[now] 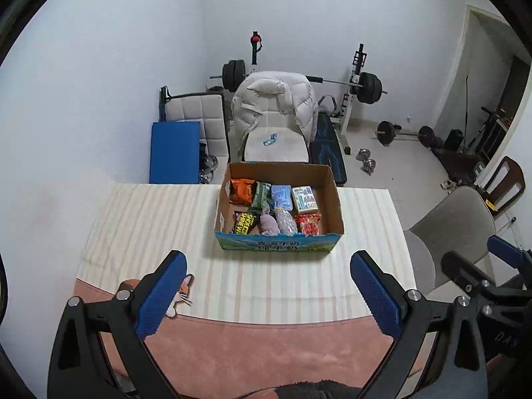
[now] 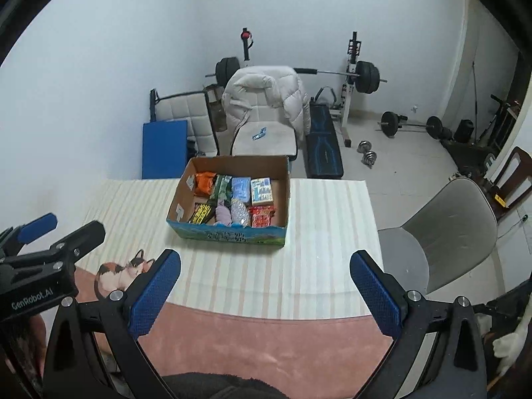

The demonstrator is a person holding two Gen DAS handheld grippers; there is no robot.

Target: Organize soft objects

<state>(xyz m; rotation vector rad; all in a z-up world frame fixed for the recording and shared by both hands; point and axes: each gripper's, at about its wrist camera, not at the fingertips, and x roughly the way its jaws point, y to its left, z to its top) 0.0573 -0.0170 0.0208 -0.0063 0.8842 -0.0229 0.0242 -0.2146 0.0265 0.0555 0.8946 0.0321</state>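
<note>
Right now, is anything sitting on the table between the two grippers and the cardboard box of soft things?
Nothing visible. Bare striped tablecloth lies between the open left gripper, the open right gripper and the cardboard box. The box's near wall stands before the items inside, so any reach goes over it.

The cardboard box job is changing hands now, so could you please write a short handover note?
Left gripper: jaws open, empty, held back from the box.
Right gripper: jaws open, empty, likewise.
Cardboard box stands on the striped cloth; the packets and the purple soft item lie inside in two rows.
Done: no loose items show on the cloth.
Left: probably only checking the box's contents.
</note>
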